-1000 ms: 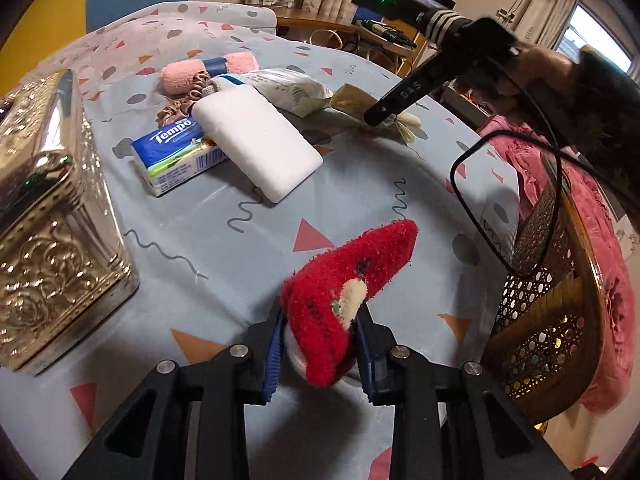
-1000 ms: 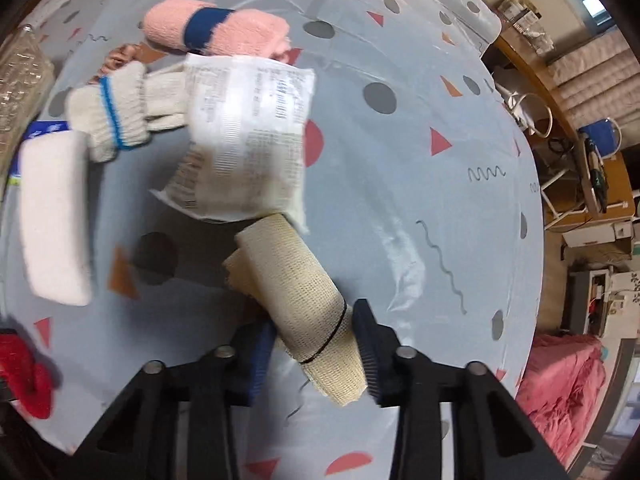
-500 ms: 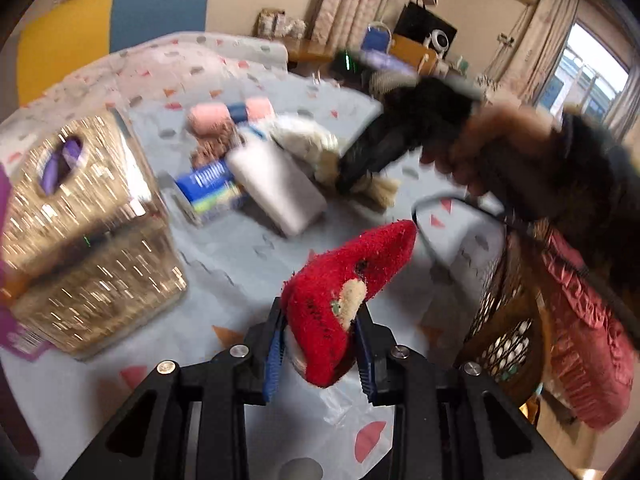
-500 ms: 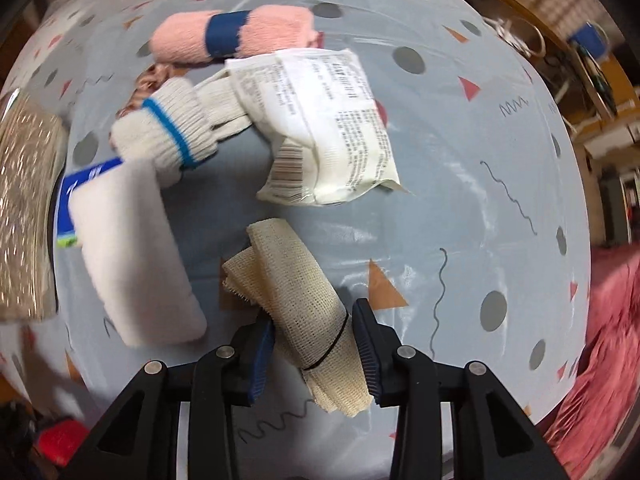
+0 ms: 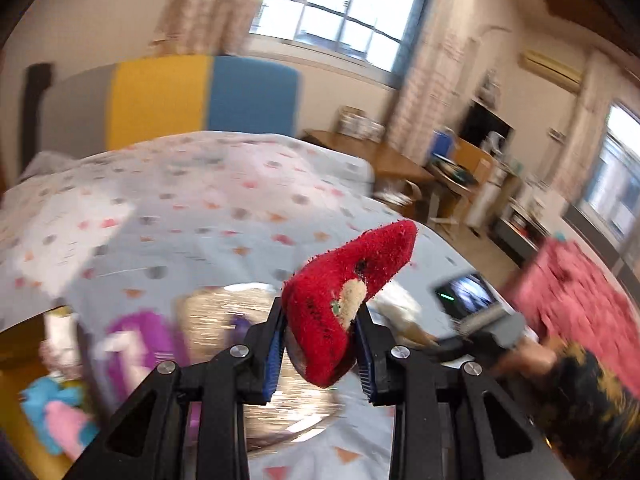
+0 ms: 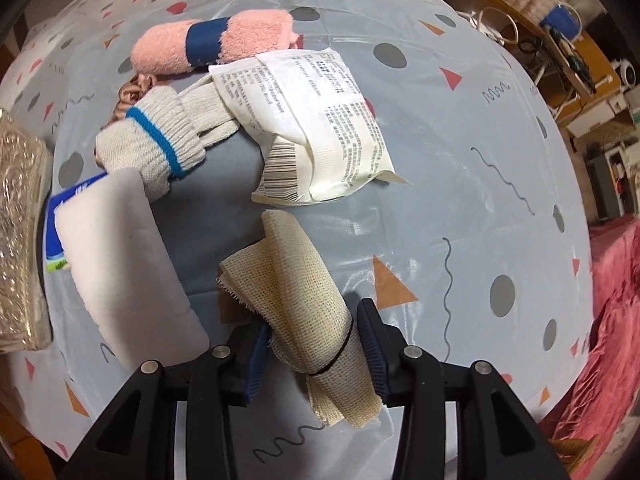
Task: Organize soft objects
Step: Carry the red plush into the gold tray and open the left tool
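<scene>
Left gripper (image 5: 320, 350): blue pads are clamping a red fuzzy sock (image 5: 344, 300), whose toe is sticking up and to the right beyond the fingertips, above the blurred gold box (image 5: 224, 316).

Right gripper (image 6: 314, 346): pointing down at the patterned tablecloth (image 6: 460, 168); jaws have just been opening, with the banded beige gauze roll (image 6: 296, 304) lying between them, the right pad standing just clear, the left at its edge. White packet (image 6: 316, 124), knit glove (image 6: 160, 136) and pink towel roll (image 6: 208, 46) are lying beyond.
</scene>
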